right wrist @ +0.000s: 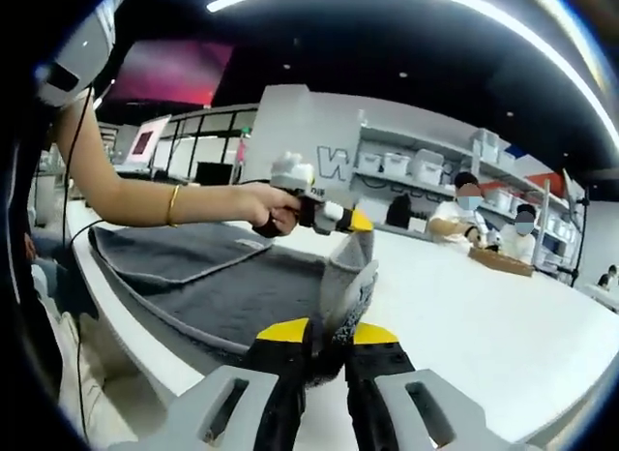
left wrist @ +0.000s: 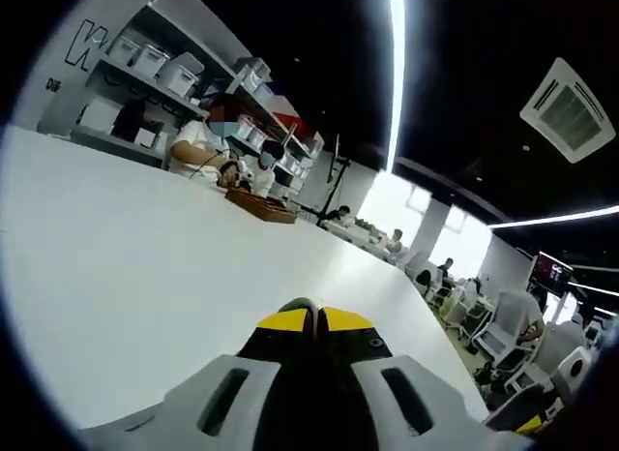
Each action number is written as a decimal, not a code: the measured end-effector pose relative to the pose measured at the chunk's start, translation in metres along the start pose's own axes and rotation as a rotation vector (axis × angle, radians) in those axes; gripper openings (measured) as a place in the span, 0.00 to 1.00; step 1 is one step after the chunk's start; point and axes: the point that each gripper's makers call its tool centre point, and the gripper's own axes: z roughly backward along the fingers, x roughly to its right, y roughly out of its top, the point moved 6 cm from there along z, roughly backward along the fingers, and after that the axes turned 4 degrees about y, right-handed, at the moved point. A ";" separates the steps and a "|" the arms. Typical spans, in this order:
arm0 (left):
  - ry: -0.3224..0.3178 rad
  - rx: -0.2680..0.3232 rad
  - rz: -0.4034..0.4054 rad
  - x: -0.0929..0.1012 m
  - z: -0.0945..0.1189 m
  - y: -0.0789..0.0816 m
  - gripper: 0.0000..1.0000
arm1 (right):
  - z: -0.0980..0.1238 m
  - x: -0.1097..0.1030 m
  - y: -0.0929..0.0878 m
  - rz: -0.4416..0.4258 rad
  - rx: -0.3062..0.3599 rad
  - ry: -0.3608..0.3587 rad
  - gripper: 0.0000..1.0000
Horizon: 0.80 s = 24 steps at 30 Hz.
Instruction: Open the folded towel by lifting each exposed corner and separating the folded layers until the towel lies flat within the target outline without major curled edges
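So I was in the middle of opening the towel (right wrist: 222,286). It was dark grey, soft and fuzzy, and it lay on the white desk (right wrist: 464,315) along the edge nearest the person. Part of it was already spread out. One fold was pulled up in the air like a little tent.

My right gripper (right wrist: 327,333) had its yellow tips squeezed together on the near edge of the raised fold. In the right gripper view, my left gripper (right wrist: 356,222) was up at the top of that same fold, with the person's hand (right wrist: 266,211) around its handle. Its yellow tip touched the cloth there. In the left gripper view its two yellow tips (left wrist: 313,319) sat tight together, but I could not see any cloth between them, so I could not tell if it really held the towel.

I thought the next move should be to pull the raised fold away from the rest and lay it down smooth. The cloth looked floppy, so it might curl at the edges.

The desk top was smooth and shiny. I could not make out the target outline.
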 end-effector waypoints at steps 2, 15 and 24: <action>-0.002 0.005 -0.018 0.002 -0.002 -0.001 0.03 | 0.002 0.002 -0.001 -0.005 -0.002 -0.007 0.09; -0.013 -0.017 -0.019 0.009 -0.006 0.008 0.18 | 0.014 0.013 0.004 0.017 -0.009 -0.057 0.13; -0.030 -0.053 -0.005 0.013 -0.007 0.003 0.28 | 0.016 0.019 -0.007 0.034 -0.106 -0.121 0.16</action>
